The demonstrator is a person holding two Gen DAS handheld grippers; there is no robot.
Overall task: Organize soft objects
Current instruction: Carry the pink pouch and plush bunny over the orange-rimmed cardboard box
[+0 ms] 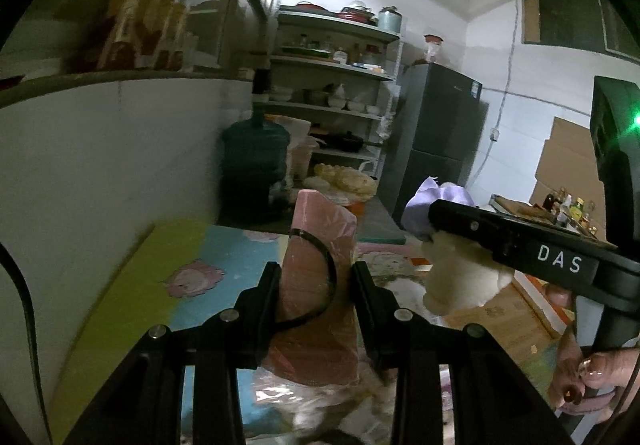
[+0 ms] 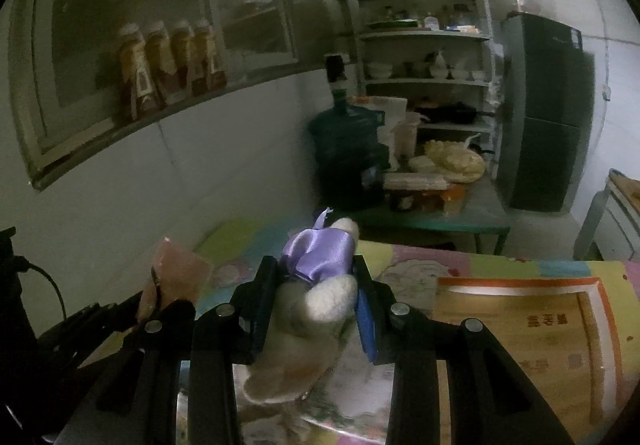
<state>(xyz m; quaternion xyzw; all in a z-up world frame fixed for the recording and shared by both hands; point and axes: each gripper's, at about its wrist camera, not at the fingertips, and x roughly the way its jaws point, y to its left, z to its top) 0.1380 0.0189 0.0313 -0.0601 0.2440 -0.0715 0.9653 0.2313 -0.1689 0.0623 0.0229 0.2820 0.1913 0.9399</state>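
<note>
A pink plastic-wrapped bundle (image 1: 316, 285) with a black band is clamped upright by the left gripper (image 1: 316, 281) above the cartoon mat (image 1: 224, 245); its lower end is hidden behind the fingers. A white plush toy in purple satin (image 2: 316, 285) is pinched by the right gripper (image 2: 316, 285), its face blurred. Beyond the mat, a dark water jug (image 1: 254, 157) is dimly seen.
</note>
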